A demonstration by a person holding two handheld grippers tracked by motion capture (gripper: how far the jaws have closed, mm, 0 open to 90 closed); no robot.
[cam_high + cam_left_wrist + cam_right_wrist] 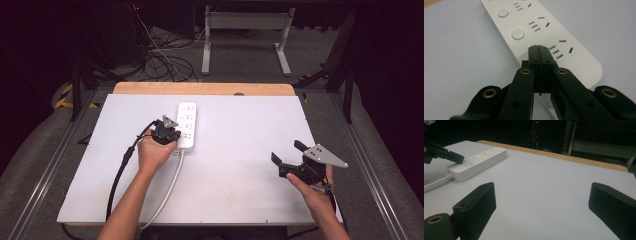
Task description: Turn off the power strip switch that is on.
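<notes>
Strip's near end: in the high view, the left gripper (166, 131) and its hand cover the near end of the white plastic power strip (187, 118).
Strip's far end: cut off by the top edge in the left gripper view.
Strip's cord: the white round cord (170, 187) runs off the table's near edge, its end hidden.
Contact: whether the closed tips touch the strip cannot be told.

White power strip (187, 125) lying flat on desk (240, 165), left of centre, long axis near-to-far, sockets and round buttons up, white cord trailing nearward.
</notes>
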